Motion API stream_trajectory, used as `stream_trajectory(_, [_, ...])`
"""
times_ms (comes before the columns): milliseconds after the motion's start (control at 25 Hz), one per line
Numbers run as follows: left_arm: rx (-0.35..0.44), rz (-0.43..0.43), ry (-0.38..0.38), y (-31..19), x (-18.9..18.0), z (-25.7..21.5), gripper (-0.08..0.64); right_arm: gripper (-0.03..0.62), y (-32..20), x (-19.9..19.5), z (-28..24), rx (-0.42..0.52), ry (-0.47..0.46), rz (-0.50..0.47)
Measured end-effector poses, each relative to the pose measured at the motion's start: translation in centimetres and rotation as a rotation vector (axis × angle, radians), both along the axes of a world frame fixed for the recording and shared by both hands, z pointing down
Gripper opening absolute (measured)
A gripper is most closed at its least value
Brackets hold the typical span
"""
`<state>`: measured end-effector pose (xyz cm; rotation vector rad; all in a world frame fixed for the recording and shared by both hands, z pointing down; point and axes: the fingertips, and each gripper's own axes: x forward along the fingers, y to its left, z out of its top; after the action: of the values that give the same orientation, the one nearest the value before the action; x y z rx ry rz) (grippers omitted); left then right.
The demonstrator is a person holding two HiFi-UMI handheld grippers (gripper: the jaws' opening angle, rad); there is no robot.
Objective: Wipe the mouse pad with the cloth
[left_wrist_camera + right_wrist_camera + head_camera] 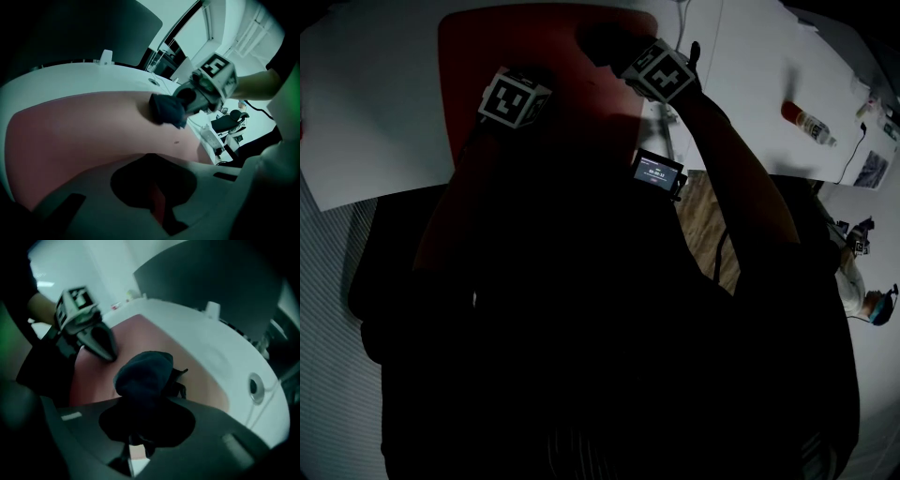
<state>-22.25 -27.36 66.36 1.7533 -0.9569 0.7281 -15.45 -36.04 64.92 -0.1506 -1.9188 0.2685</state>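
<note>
Two tools are over one pad.

Nearest, left of centre, is the left tool (pixel 108 351). Its jaws are together with nothing between them, and its tips are down on the near part of the flat red rectangular mouse pad (pixel 534 47). The pad lies on the white desk (pixel 375 112). I cannot tell whether the tips press or only touch.

Farther and to the right, the right tool (pixel 176 105) is clamped on the dark bunched fabric cloth (pixel 143 373). The wad meets the pad's far right part.

Judgement on the cloth: soft, light and limp. Taking it by the gathered bunch suits it, since a rounded wad is left beyond the jaws for wiping.

Judgement on the pad: thin, flexible and light, so it is likely to creep or ruck on the smooth desk under a stroke. Better to pin it flat from above than to pinch it.

Far right on the desk is a small clear bottle with a red cap (pixel 806 120), well apart from the pad.
</note>
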Motion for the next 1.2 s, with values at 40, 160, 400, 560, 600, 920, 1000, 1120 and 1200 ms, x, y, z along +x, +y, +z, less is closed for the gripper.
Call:
stream_trajectory(40, [0.002,0.001,0.004,-0.1,0.1,-0.1,0.008,0.064,1.8,0.1,0.0,0.006,0.013,-0.06])
stream_trajectory(160, [-0.009,0.006,0.013,0.1,0.3,0.0,0.008,0.064,8.3,0.2,0.2,0.017,0.003,-0.218])
stream_trajectory(400, [0.007,-0.011,0.01,-0.5,-0.1,0.0,0.008,0.064,11.8,0.7,1.0,0.096,-0.055,-0.48])
stream_trajectory(560, [-0.004,0.008,0.005,-0.1,0.2,0.3,0.008,0.066,0.4,1.5,1.2,0.217,-0.01,-0.252])
stream_trajectory(600, [-0.006,0.007,0.004,0.0,0.1,0.5,0.008,0.066,-2.5,1.5,1.0,0.219,0.004,-0.166])
stream_trajectory(920, [0.007,0.0,0.006,-0.3,-0.1,0.6,0.008,0.063,-5.3,1.1,0.7,0.176,-0.003,0.092])
stream_trajectory(1000, [0.007,0.002,0.001,-0.3,-0.1,0.6,0.008,0.063,-2.2,0.7,0.6,0.141,-0.009,0.04])
stream_trajectory(1120, [0.002,0.004,-0.007,0.0,-0.1,0.3,0.008,0.063,3.3,0.1,0.3,0.098,-0.036,-0.027])
stream_trajectory(1200, [-0.003,0.005,-0.013,0.1,-0.1,0.1,0.008,0.063,6.8,-0.3,0.2,0.053,-0.062,-0.047])
